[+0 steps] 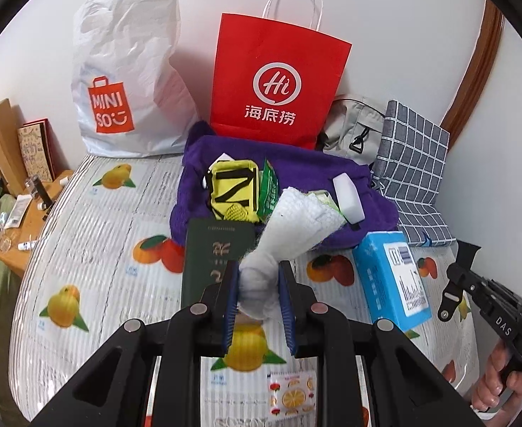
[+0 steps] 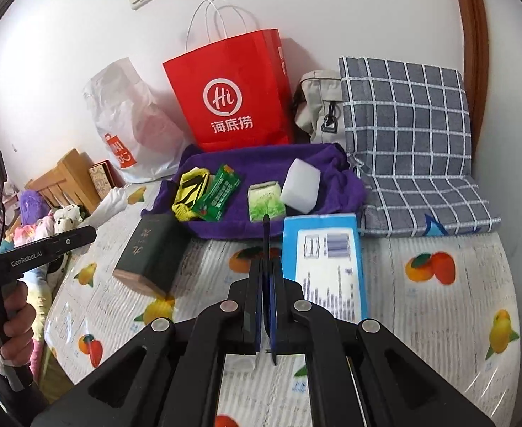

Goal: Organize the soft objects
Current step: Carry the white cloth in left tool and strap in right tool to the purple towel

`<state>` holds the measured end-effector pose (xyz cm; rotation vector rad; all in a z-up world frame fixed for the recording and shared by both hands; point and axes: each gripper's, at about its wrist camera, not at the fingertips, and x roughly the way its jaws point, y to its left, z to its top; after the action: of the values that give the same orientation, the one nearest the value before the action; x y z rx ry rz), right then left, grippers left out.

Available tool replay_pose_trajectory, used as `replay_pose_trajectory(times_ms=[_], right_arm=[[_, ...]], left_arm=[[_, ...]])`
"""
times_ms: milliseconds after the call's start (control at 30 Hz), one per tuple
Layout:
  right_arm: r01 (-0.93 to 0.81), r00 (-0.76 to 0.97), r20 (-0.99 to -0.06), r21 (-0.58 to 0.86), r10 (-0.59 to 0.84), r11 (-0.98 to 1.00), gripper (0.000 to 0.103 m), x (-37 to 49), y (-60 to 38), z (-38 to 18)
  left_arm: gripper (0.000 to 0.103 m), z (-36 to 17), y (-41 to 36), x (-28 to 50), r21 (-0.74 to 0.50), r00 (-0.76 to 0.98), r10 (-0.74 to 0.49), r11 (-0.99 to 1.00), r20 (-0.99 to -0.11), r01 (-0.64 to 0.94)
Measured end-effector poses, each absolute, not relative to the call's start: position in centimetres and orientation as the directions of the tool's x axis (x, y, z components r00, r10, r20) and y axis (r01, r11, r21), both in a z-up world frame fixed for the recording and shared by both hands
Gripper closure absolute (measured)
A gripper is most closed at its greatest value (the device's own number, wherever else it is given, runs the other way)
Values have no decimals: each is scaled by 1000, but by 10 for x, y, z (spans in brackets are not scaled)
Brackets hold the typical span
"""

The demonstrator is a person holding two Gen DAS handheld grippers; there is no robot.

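The left claw pinched the limp, light white cloth at its bunched near end, the right claw closed empty.

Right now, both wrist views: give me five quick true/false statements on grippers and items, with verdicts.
1. The left gripper is clamped on a white cloth. True.
2. The right gripper stands wide open. False: its jaws are shut, with a thin dark strip pinched between them.
3. The red paper bag stands upright against the wall. True.
4. The white foam block lies on the fruit-print mat. False: it rests on the purple towel.
5. The dark green book sits inside the red bag. False: it lies on the fruit-print mat, in front of the towel.
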<state>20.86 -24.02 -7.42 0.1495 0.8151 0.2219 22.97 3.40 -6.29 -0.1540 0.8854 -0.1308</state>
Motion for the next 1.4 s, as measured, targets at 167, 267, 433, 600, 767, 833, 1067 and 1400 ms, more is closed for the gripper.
replay_pose_trajectory(times_ms=[167,267,433,600,767,833,1067,1400], right_arm=[[-141,682,-694,188,234,972,100,234,-237,-68],[-141,685,-691,185,231,972,100,253,-235,-67],[-139,684,-690,195,236,971,100,286,-235,-70],[-134,677,-694,213,247,968,100,319,-236,-75],[-144,668,-698,220,259,965,100,347,-232,-78],[-149,664,-700,218,261,965,100,357,-230,-80],[-149,648,-717,211,256,966,100,390,-223,-98],[-158,573,-781,193,250,968,100,413,-223,-135]], left_arm=[[82,-62,32,252,-179,624,-181,982,-760,67],[82,-58,28,268,-161,626,-172,984,-761,75],[82,-52,23,293,-141,632,-161,987,-758,82],[82,-53,19,323,-131,627,-149,989,-765,75],[82,-58,17,352,-128,613,-139,990,-778,61],[82,-61,17,364,-125,606,-134,990,-784,58],[82,-78,20,394,-144,594,-143,988,-792,46],[82,-114,14,421,-153,525,-164,986,-835,64]])
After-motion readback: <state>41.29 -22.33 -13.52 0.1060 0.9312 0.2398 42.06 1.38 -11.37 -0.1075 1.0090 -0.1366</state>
